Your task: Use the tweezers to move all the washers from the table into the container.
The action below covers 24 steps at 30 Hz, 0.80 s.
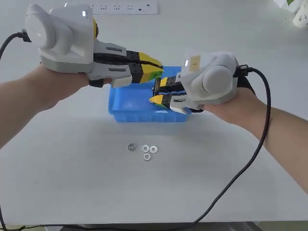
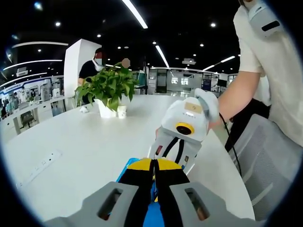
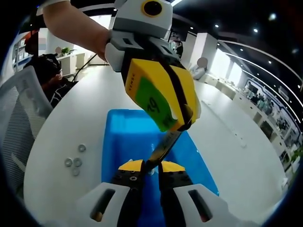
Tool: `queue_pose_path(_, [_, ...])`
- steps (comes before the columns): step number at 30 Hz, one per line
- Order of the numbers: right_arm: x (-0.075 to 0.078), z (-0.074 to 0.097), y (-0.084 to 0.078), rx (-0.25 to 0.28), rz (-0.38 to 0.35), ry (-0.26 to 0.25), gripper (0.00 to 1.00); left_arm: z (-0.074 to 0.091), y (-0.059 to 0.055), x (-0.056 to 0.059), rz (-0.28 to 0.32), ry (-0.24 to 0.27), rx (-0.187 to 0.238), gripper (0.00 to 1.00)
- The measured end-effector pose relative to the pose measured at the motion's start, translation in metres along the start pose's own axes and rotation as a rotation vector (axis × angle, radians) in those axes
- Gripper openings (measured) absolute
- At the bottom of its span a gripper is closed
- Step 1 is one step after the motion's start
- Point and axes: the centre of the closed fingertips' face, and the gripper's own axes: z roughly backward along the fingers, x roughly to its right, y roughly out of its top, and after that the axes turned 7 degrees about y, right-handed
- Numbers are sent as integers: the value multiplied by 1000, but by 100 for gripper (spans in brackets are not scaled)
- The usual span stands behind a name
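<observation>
Both grippers are up over the blue container [image 1: 144, 115], middle of the head view, noses facing each other.

- Left gripper [image 3: 182, 118] comes in from the top of the right gripper view. It is closed on the upper end of the tweezers [image 3: 163, 144], which slant down toward the bottom of that view.
- Right gripper [image 3: 150, 166]: jaws drawn in on the lower end of the tweezers, nearly together.
- Left gripper view: my own jaws look pressed together. I cannot make the tweezers out there.

Step in hand, as I judge it: sorting out the hold on the tweezers between the two grippers. Picking has not begun.

Four washers [image 1: 146, 150] lie in a small cluster on the bench [image 1: 72, 168], lower centre of the head view. They sit in front of the container's near wall, apart from it and well below both grippers. In the right gripper view they [image 3: 75, 163] sit at left, outside the container. Whether any washer is already inside, I cannot tell.

Next move calls for:
- one gripper taking a firm hold with the tweezer tips free;
- then bringing them down to the cluster.

The washers are flat and thin, so the tips would likely have to catch a rim.
</observation>
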Motion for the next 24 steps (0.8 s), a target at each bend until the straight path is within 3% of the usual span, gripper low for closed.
queue_pose_path(16, [1, 0, 1, 1, 5, -1, 13, 0, -8, -1, -4, -4, -15, 5])
queue_pose_path(24, [1, 0, 3, 0, 19, -8, 13, 5, -4, -2, -2, 2, -10, 5])
